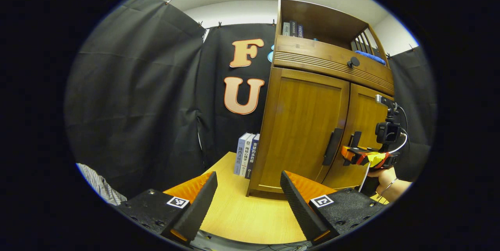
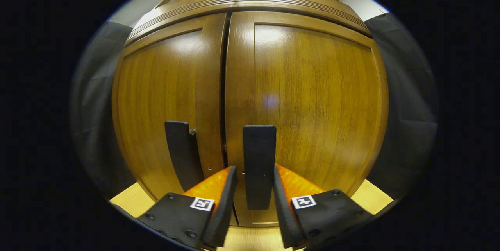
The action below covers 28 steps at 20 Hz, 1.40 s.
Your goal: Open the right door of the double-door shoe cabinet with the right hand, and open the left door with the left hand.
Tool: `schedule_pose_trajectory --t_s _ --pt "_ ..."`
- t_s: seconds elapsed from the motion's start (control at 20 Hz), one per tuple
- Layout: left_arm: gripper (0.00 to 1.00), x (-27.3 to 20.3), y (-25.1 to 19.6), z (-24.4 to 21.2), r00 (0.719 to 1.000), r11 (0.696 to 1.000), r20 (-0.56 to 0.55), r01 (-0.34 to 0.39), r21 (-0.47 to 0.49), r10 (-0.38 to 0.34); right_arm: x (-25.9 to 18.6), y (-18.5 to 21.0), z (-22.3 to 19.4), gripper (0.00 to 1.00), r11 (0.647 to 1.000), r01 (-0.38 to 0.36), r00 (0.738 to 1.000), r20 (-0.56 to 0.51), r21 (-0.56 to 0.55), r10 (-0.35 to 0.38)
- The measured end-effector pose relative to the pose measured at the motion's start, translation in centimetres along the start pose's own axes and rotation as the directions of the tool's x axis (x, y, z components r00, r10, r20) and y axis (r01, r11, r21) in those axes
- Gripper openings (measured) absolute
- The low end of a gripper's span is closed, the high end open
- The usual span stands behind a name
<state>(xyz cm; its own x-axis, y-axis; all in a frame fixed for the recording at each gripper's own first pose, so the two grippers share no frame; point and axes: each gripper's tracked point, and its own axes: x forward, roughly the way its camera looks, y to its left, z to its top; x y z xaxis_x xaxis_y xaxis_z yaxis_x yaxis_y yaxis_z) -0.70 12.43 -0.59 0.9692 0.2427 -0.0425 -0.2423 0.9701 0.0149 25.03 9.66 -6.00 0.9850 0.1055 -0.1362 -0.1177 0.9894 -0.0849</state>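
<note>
In the left gripper view, the left gripper (image 1: 248, 194) hangs with its fingers spread wide and empty above the pale wooden desk (image 1: 242, 216). The brown wooden double-door shoe cabinet (image 1: 312, 98) stands towards the desk's far edge, a few upright books (image 1: 247, 159) against its left side. The right gripper (image 1: 349, 156) sits at the right door's handle.

In the right gripper view, the right gripper's fingers straddle the flat black handle (image 2: 259, 165) of the right door (image 2: 308, 106), close but, as far as I can tell, not yet pressing. The left door (image 2: 168, 102) is closed, its black handle (image 2: 183, 153) free. Clamp squarely, then pull along the door's hinge arc.
</note>
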Motion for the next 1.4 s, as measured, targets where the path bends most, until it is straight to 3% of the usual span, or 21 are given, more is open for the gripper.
schedule_pose_trajectory --t_s 0.2,0.3,0.35,0.5,0.55,0.65,0.7,1.4 --pt "0.98 -0.3 0.1 0.0 1.0 1.0 0.0 -0.001 -0.007 0.001 -0.1 -0.4 -0.1 0.39 0.999 0.005 1.0 -0.02 0.046 -0.004" --pt "0.98 -0.6 0.1 -0.1 1.0 1.0 0.0 0.003 -0.011 -0.003 -0.2 -0.2 -0.2 0.36 0.999 0.013 1.0 -0.025 0.043 -0.012" --pt "0.98 -0.7 0.2 -0.1 1.0 1.0 0.002 0.002 -0.011 -0.002 -0.1 -0.4 -0.2 0.27 0.999 0.019 0.999 -0.028 0.027 -0.018" --pt "0.98 -1.2 0.3 -0.2 1.0 1.0 0.005 0.002 -0.017 -0.002 -0.8 -0.5 -0.4 0.32 0.999 0.028 0.999 -0.038 0.025 -0.027" --pt "0.98 -1.3 0.4 -0.3 1.0 1.0 0.003 0.002 -0.021 -0.002 -1.6 -0.6 -0.5 0.25 0.999 0.029 0.998 -0.047 0.018 -0.028" --pt "0.98 -1.5 0.2 -0.5 1.0 1.0 0.0 0.008 -0.027 -0.008 -3.0 -1.0 -0.6 0.3 1.0 0.027 0.998 -0.05 0.007 -0.027" --pt "0.98 -1.6 0.1 -0.5 1.0 1.0 -0.003 0.012 -0.028 -0.012 -3.6 -1.2 -0.6 0.25 1.0 0.025 0.998 -0.049 0.005 -0.025" --pt "0.98 -3.1 -3.7 -0.8 0.994 0.994 -0.015 0.112 -0.008 -0.112 -11.6 -4.8 -1.4 0.25 1.0 0.021 0.998 -0.054 0.018 -0.02"
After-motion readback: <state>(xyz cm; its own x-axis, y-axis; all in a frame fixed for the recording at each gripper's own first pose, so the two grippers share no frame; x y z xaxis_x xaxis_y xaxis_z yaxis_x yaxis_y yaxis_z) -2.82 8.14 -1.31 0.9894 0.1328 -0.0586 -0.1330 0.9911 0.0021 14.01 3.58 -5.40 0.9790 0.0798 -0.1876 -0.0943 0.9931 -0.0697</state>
